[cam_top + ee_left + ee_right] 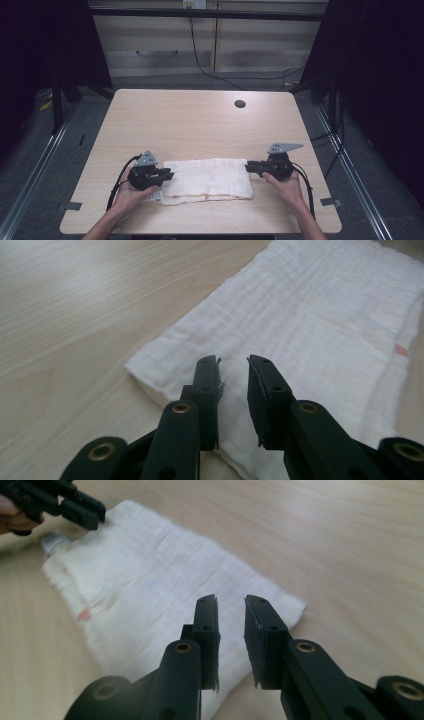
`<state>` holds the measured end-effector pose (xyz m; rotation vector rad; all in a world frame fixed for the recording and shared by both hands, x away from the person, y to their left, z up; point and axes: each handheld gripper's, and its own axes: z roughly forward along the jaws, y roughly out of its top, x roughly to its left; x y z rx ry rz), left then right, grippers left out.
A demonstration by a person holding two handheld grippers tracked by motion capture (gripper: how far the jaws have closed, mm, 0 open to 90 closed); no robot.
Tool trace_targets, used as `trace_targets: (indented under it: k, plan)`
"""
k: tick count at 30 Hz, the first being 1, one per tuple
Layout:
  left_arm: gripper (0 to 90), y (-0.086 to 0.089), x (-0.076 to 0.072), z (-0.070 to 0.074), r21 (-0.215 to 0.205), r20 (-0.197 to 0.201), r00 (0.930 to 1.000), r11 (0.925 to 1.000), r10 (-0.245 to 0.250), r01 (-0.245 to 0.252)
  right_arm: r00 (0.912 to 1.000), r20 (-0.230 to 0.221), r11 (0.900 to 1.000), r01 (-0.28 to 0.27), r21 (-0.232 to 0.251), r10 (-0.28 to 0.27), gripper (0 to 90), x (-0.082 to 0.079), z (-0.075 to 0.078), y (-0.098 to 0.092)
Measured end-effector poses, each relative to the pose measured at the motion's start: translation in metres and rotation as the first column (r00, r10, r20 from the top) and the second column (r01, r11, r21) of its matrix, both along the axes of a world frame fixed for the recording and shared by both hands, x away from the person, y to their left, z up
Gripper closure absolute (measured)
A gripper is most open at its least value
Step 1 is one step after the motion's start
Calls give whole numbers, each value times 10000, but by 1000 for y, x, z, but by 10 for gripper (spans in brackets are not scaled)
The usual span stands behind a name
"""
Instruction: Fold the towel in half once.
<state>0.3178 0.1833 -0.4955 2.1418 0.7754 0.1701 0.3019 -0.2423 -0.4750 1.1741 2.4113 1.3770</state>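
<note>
A folded white towel (pixel 207 180) lies flat on the wooden table (pixel 200 120) near its front edge, with a small reddish mark near one border (pixel 401 351). My left gripper (pixel 171 175) hovers at the towel's left end, jaws slightly apart and nothing between them; in its own view the left gripper (pixel 233 360) hangs above the towel (pixel 310 315). My right gripper (pixel 247 166) sits at the towel's right end, also open and holding nothing. In the right gripper view the right gripper (pixel 231 599) stands over the towel (pixel 150 580), with the left gripper (pixel 97 512) at the far end.
A dark round hole (pixel 240 104) sits in the tabletop at the back right. Behind the table stand pale cabinets (pixel 160 40) with a black cable (pixel 200 60) hanging down. Bare wood stretches between the towel and the far edge.
</note>
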Motion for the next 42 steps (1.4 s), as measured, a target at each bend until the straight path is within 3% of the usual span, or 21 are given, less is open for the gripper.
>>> trace_targets:
  k: [3,11,20,25,28,29,36,38,42]
  plan:
    - [759,-1,1,-7,300,-46,10000,9995,-47,48,9994,-85,9994,335,-130,-336,836,30,-6,2]
    - [762,4,0,-9,223,-27,9999,9997,-123,123,9978,-426,9969,488,-610,-515,759,51,-26,13]
    - [761,4,3,-9,170,-107,9999,9999,11,-10,9981,-591,9963,137,-853,-188,692,52,-33,20]
    - [758,3,3,-9,228,-11,10000,9997,13,-13,9992,-389,9924,-47,-1226,-1,714,49,-32,22]
    - [753,3,2,-9,291,52,10000,9996,5,-7,9989,-451,9930,-147,-1173,94,816,46,-33,19]
    - [744,3,2,-9,281,56,10000,9996,-13,12,9981,-603,9953,-203,-946,146,874,44,-33,16]
    - [744,3,1,-8,418,198,9997,9991,-119,111,9979,-615,9989,175,-437,-202,889,40,-28,5]
    - [745,6,0,-7,401,-91,9999,9992,-84,87,9981,-567,9991,211,-364,-231,890,38,-26,4]
    - [713,6,-2,-1,282,-88,9999,9995,-125,128,9986,-502,9993,120,-363,-138,889,37,-24,6]
